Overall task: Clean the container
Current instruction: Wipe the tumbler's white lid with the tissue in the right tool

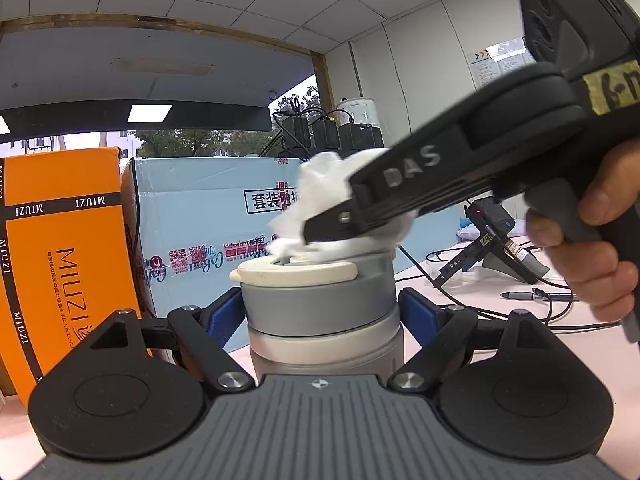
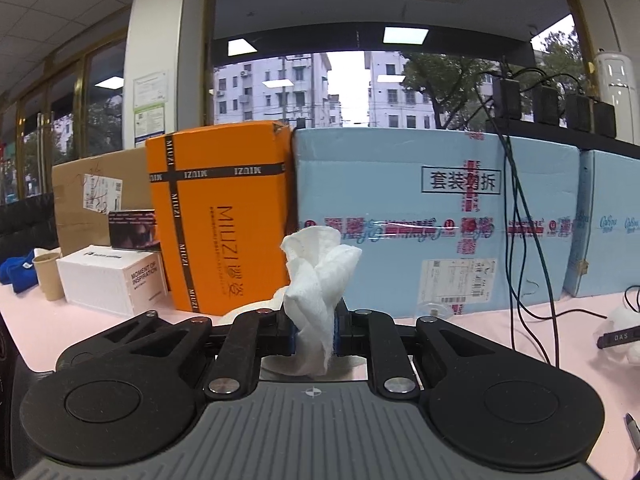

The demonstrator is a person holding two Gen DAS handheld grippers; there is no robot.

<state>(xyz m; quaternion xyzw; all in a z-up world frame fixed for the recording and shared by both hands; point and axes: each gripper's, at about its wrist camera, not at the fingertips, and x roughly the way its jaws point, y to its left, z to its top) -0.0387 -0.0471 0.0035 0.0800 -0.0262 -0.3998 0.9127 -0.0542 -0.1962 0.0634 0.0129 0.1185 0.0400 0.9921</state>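
My left gripper (image 1: 322,312) is shut on a silver container (image 1: 324,344) with a grey collar and a cream lid (image 1: 296,272), holding it upright. My right gripper (image 1: 320,228) comes in from the right above the lid, shut on a crumpled white tissue (image 1: 320,184) that touches the lid's top. In the right wrist view the right gripper (image 2: 314,332) pinches the same tissue (image 2: 316,276), which sticks up between its blue pads. The container's lower body is hidden behind the left gripper.
An orange MIUZI box (image 1: 60,256) and a light blue carton (image 1: 208,208) stand behind on the pink table (image 1: 500,312). Cables, a pen (image 1: 536,296) and another device lie at the right. A white box (image 2: 112,280) and paper cup (image 2: 48,276) stand at the left.
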